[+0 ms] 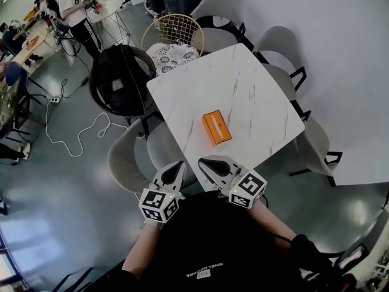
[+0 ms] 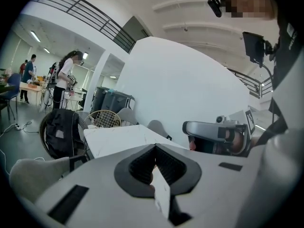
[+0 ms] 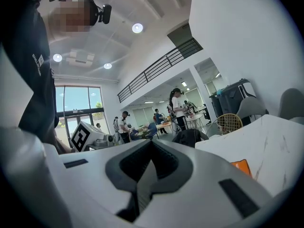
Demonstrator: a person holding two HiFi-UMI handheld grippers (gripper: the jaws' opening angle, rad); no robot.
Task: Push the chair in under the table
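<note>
The grey chair [image 1: 124, 157] stands at the tabletop's [image 1: 243, 84] near-left edge, its seat partly under and its back well out; the left hand-held gripper [image 1: 172, 172] and right hand-held gripper [image 1: 209, 165] are at the near corner just beside it, each with jaws together and nothing between them; an orange box [image 1: 216, 127] lies toward that corner; a black bag [image 1: 121, 78] on a round seat crowds the left corner, beside a wire chair [image 1: 173, 32]; more grey chairs [image 1: 319, 148] line the far-right edge; a cable [image 1: 79, 139] trails on the floor; only the right gripper view shows tall windows [image 3: 76, 106] and distant people [image 3: 124, 123].
</note>
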